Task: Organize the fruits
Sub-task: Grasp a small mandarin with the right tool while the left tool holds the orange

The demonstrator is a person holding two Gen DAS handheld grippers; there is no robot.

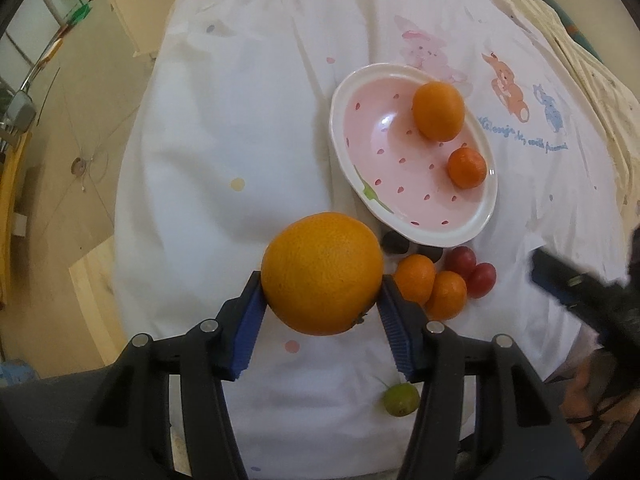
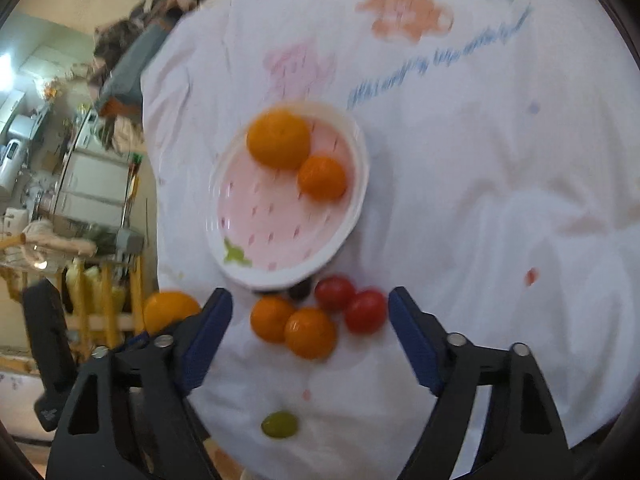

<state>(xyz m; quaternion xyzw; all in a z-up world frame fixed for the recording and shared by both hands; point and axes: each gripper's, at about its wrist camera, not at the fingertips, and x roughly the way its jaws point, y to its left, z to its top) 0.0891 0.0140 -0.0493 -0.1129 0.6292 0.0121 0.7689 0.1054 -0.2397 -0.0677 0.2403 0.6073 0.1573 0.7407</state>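
Note:
My left gripper is shut on a large orange, held above the white cloth, near the pink bowl. The bowl holds a mid-size orange and a small tangerine. Two small tangerines, two red plums and dark fruit lie just outside the bowl's near rim. A green lime lies close by. My right gripper is open and empty, above the tangerines and plums; the bowl, the lime and the held orange also show there.
The white cartoon-print cloth covers a round table; its edge drops to the floor at left. The right gripper's body shows at the right of the left wrist view. Kitchen furniture stands beyond the table's left edge.

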